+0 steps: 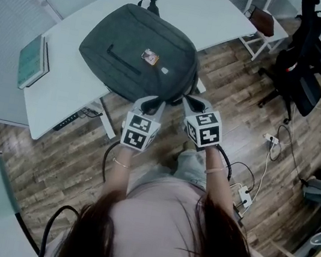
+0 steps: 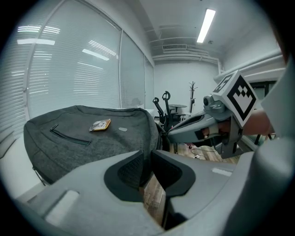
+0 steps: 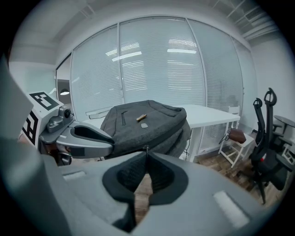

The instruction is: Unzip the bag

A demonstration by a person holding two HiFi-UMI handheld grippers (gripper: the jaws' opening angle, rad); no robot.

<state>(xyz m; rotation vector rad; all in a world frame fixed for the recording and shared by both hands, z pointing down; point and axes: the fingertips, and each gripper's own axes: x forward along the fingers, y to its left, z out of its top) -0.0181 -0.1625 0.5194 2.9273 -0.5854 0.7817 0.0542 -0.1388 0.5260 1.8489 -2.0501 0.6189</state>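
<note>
A grey backpack [image 1: 123, 57] lies flat on the white table [image 1: 188, 1], with a small orange tag [image 1: 150, 57] on top. Both grippers meet at its near edge, which overhangs the table. My left gripper [image 1: 152, 102] has its jaws nearly together on a dark fold of the bag's edge [image 2: 146, 162]. In its own view, the left gripper [image 2: 147, 166] has the backpack [image 2: 87, 138] just ahead. My right gripper [image 1: 190, 102] sits close beside it. The right gripper [image 3: 146, 159] is shut on a small metal zipper pull [image 3: 146, 149] that pokes out above its pads.
A teal book [image 1: 33, 61] lies at the table's left end. A black office chair [image 1: 302, 63] and a white chair with a brown bag [image 1: 263, 23] stand to the right. Cables and a power strip [image 1: 242, 194] lie on the wooden floor.
</note>
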